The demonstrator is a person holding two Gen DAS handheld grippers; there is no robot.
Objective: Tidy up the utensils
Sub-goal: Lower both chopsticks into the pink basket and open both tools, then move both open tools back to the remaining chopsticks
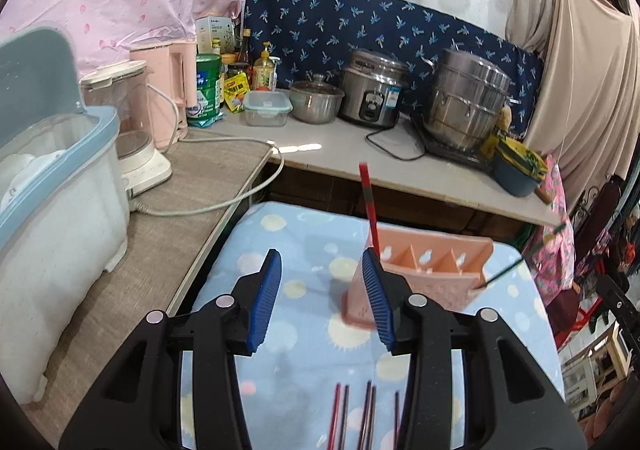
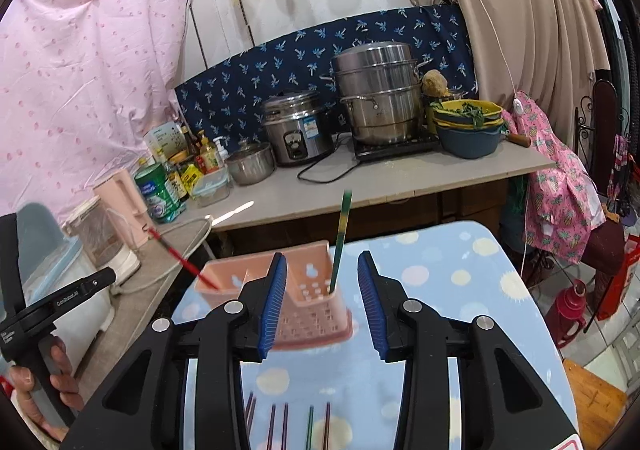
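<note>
A pink utensil holder [image 1: 432,270] [image 2: 308,290] with compartments stands on a table with a blue spotted cloth [image 1: 304,250]. A red chopstick [image 1: 370,206] [image 2: 180,256] leans in its left end and a green chopstick [image 1: 520,262] [image 2: 340,238] in its right end. Several more chopsticks [image 1: 360,414] [image 2: 296,426] lie on the cloth near the camera. My left gripper [image 1: 322,298] is open and empty, just in front of the holder's left end. My right gripper [image 2: 322,302] is open and empty, in front of the holder.
A grey counter [image 1: 180,210] on the left carries a blue-lidded bin [image 1: 52,186] and a kettle [image 1: 136,130]. The back counter [image 1: 344,146] has a rice cooker [image 1: 374,90], steamer pot [image 1: 466,98], bowls and bottles. A cord [image 1: 224,202] hangs over the counter's edge.
</note>
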